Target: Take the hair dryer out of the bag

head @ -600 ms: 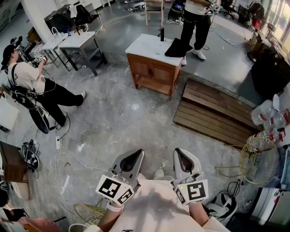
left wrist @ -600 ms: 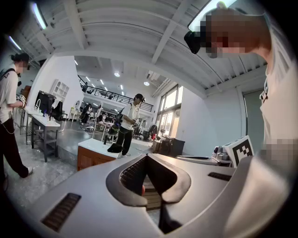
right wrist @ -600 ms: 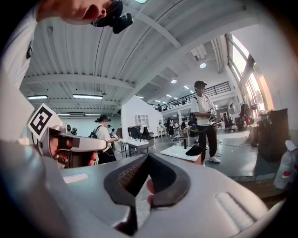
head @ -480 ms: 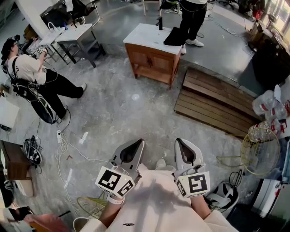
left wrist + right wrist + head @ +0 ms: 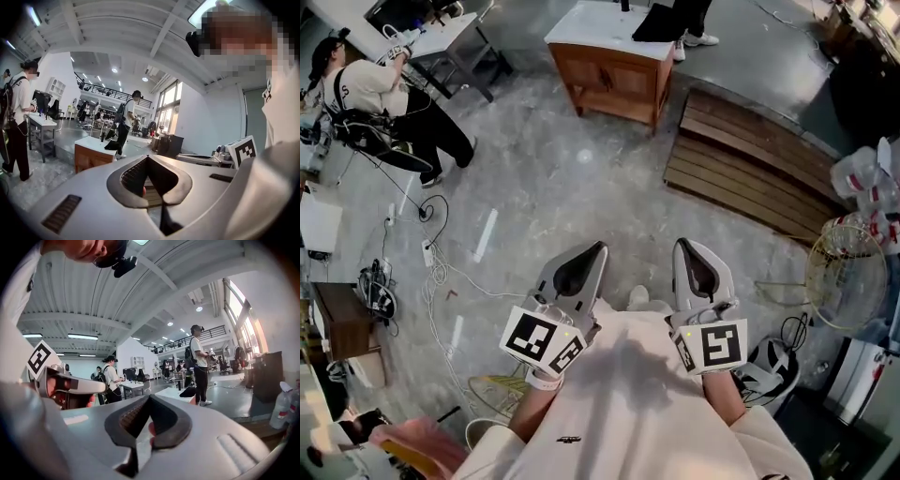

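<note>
Left claw point(image 5: 598, 251): pressed together and empty. The shell is smooth grey plastic and tapers to a point. Behind the tip is a teardrop hollow lined with dark ribbed pads.
Right claw point(image 5: 682, 244): pressed together, nothing between the pads. It has the same grey shell and the same ribbed hollow.
Position of claws: side by side at lower centre of the head view, close to the person's pale shirt, tips pointing up the frame and apart from each other.
Marker cubes point(image 5: 542, 343): white faces with black square patterns, one at the rear of each claw.
Counter point(image 5: 614, 70): a boxy wooden cabinet with panelled doors and a flat white top, at top centre and well apart from both claws.
Bag point(image 5: 659, 23): black, soft and slumped, lying on the right end of the white top.
Hair dryer: no view shows it, and the bag is too small to read its contents.
Floor point(image 5: 581, 178): mottled grey concrete.
Pallet point(image 5: 750, 173): dark wooden slats, lying flat on the floor right of the counter.
Wire guard point(image 5: 844, 277): a round, thin wire grille at the right edge.
Cables point(image 5: 441, 281): white, looped loosely on the floor at left.
Person point(image 5: 370, 89): upper left, in a light top and dark trousers.
</note>
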A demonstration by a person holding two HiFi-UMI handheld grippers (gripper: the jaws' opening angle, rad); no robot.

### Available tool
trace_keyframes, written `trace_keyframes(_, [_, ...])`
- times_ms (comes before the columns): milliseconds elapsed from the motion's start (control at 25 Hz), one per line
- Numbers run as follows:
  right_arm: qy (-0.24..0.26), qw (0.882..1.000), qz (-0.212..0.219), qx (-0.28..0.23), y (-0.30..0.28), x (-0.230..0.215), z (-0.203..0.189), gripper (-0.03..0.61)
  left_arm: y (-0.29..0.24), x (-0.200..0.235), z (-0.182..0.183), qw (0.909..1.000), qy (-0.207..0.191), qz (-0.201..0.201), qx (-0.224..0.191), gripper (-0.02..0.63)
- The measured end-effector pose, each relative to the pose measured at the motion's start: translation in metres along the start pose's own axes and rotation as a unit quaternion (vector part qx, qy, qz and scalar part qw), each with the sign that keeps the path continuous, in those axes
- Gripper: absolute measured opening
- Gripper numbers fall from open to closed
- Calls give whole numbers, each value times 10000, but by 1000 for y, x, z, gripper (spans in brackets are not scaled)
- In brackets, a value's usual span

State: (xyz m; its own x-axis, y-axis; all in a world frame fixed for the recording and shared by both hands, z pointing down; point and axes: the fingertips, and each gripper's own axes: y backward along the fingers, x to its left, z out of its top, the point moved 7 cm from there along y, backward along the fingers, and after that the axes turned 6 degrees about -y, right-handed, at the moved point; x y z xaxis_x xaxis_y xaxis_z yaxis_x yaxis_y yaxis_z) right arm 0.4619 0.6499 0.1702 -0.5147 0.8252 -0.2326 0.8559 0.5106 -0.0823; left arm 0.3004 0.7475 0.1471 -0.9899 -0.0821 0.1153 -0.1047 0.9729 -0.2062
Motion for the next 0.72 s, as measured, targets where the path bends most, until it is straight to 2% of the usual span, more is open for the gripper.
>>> trace_keyframes(440, [-558,9984,120,55,-16,-28,-9,9,-15,3,-6,9994,56,164,304,6])
trace_keyframes(720, [-681,9975,-11,191,-51,-45,-10,9,-44,34,-6,9989,234,91,389,6])
